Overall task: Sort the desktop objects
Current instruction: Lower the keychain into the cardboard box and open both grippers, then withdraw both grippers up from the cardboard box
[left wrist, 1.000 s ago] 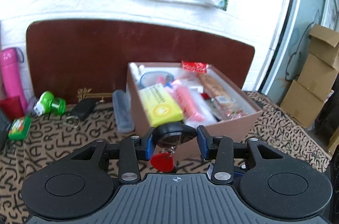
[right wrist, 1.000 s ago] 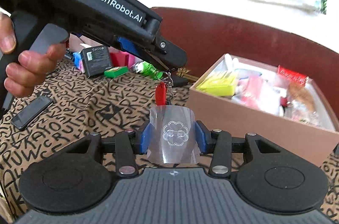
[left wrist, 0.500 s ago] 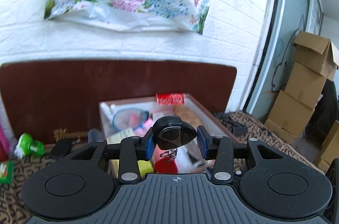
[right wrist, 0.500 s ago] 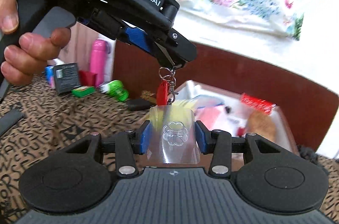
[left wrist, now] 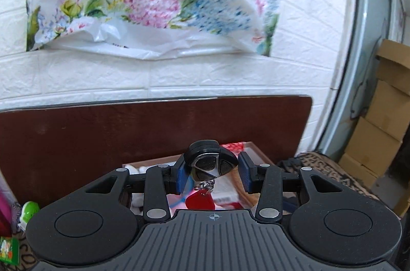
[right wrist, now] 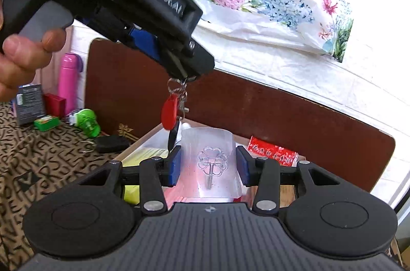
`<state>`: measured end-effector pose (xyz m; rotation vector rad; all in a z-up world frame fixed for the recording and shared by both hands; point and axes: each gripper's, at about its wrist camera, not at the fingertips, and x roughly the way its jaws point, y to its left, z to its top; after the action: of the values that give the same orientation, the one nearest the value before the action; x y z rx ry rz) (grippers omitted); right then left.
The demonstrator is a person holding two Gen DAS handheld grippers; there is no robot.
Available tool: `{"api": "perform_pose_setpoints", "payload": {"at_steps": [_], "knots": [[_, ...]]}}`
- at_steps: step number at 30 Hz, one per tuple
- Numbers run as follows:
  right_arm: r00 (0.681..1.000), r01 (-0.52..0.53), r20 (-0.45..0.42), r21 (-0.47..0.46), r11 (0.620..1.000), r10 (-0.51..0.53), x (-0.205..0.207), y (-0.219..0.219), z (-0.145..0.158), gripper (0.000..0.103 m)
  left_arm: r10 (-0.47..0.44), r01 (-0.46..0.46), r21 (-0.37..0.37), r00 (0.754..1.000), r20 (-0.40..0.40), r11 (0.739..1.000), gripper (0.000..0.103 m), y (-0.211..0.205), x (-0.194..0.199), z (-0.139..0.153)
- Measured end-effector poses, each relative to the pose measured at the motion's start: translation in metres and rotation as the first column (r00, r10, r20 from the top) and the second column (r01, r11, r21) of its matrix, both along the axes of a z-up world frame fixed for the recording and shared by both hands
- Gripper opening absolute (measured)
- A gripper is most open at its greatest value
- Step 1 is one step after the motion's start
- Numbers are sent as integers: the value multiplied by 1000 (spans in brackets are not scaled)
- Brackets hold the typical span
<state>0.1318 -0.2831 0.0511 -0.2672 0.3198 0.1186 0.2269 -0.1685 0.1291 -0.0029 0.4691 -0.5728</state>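
Observation:
My left gripper (left wrist: 211,175) is shut on a black car key fob (left wrist: 210,163) with a red heart tag (left wrist: 200,200) hanging below it, held above the brown cardboard box (left wrist: 256,150). In the right wrist view the left gripper (right wrist: 188,77) shows from the side, the red tag (right wrist: 169,112) dangling over the box (right wrist: 143,140). My right gripper (right wrist: 208,166) is shut on a clear plastic piece (right wrist: 210,166) with a clover emblem, also above the box.
A dark wooden board (right wrist: 282,114) stands behind the box. On the patterned cloth (right wrist: 38,163) at left lie a pink bottle (right wrist: 68,81), a green toy (right wrist: 87,122), a green tin (right wrist: 46,123), a black key fob (right wrist: 111,144). Cardboard boxes (left wrist: 376,117) stack at right.
Both grippers have risen and tilted upward over the box, each still holding its object. The views now show more wall and less table.

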Motion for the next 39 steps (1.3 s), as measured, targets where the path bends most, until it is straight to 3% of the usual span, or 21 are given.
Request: {"api": "perform_pose_setpoints", "payload": {"at_steps": [8, 10, 14, 15, 16, 18, 20, 21, 25, 39], "knots": [[999, 8, -43, -8, 1000, -8, 67, -6, -10, 49, 48, -48, 0, 999, -20, 999, 40, -2, 58, -14], [999, 8, -54, 6, 1000, -8, 80, -7, -12, 49, 53, -53, 8, 998, -34, 999, 33, -2, 69, -21], [997, 12, -72, 4, 1000, -12, 101, -7, -21, 60, 57, -57, 1, 998, -32, 998, 55, 2, 81, -35], [997, 19, -76, -8, 1000, -20, 103, -6, -24, 63, 61, -61, 0, 998, -20, 998, 78, 3, 81, -38], [997, 21, -80, -20, 1000, -23, 104, -5, -27, 72, 71, -71, -1, 997, -6, 998, 95, 5, 79, -40], [996, 23, -85, -33, 999, -26, 104, -4, -34, 84, 93, -94, 9, 994, 57, 996, 102, 6, 74, -45], [994, 39, -97, -38, 999, -42, 103, -3, -40, 100, 89, -93, 46, 992, 93, 995, 103, 4, 70, -47], [994, 44, -99, -34, 998, -47, 102, -4, -42, 101, 87, -94, 68, 991, 98, 993, 103, 2, 68, -49], [991, 58, -117, -7, 998, -59, 99, -6, -44, 102, 80, -94, 117, 990, 118, 989, 103, -2, 60, -57], [988, 86, -126, 1, 996, -86, 81, -8, -36, 103, 98, -109, 138, 991, 85, 984, 103, -2, 44, -62]]}}
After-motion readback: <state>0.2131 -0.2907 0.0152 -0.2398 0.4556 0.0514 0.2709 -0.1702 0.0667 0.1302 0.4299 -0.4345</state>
